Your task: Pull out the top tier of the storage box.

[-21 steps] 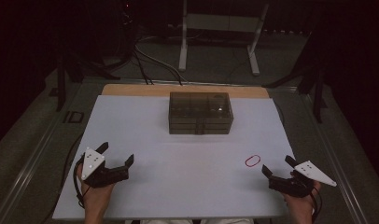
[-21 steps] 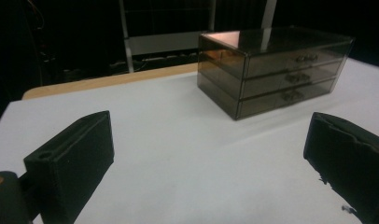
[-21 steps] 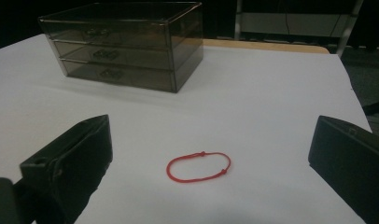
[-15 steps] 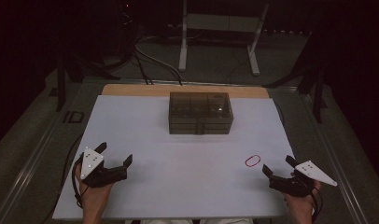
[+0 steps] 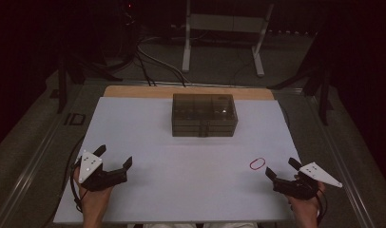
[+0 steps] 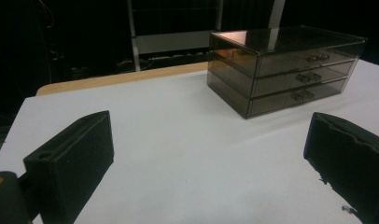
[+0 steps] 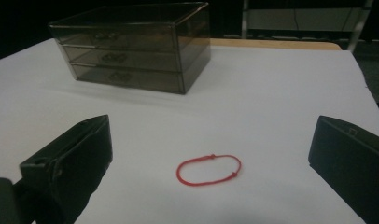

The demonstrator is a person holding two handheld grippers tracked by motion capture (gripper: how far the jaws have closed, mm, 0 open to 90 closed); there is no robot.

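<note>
Both tongs gape empty: left gripper [image 5: 116, 160] near left, right gripper [image 5: 282, 167] just short of the red band [image 7: 209, 170]. So thin and flat, it might slip the jaws.

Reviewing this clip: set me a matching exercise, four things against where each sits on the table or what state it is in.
Things:
1. drawer box
2. red loop
3. left hand-held gripper
4. white sheet

Places or states:
A. near-left corner, jaws apart
B. covers the tabletop
C. far centre, three drawers shut
D. lying flat just ahead of the right hand-held gripper

Pairs: 1-C, 2-D, 3-A, 4-B
</note>
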